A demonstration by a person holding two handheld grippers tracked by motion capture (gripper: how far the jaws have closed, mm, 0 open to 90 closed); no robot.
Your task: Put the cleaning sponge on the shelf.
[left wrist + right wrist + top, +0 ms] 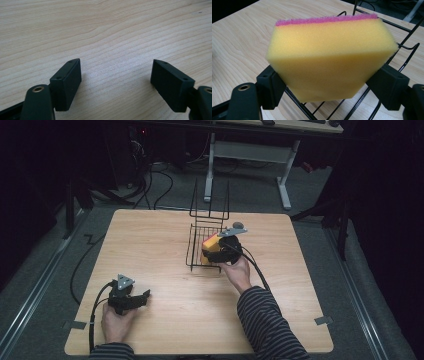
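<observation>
Yellow foam made up most of the sponge, a thick block with a thin pink scouring layer along its far edge and a fine, porous surface. In the right tool's view its lower sides tapered inward where the two black jaws pinched it, one pad pressed into each flank. The sponge sat in the right tool over the near end of a black wire rack, whose thin bars ran beneath and beside the foam; whether it touched the wires I could not tell. From above, the rack stood near the middle of the bench, with two tall wire prongs rising at its far end. The right hand reached forward from a striped sleeve, palm wrapped round the tool's body, a cable trailing back along the forearm and a grey plate on top. The right tool was clenched on the sponge, its jaws held apart by the squeezed foam. The left hand rested low at the near left corner of the bench, well apart from the rack. The left tool lay released, jaws spread wide over bare wood with nothing between them.
</observation>
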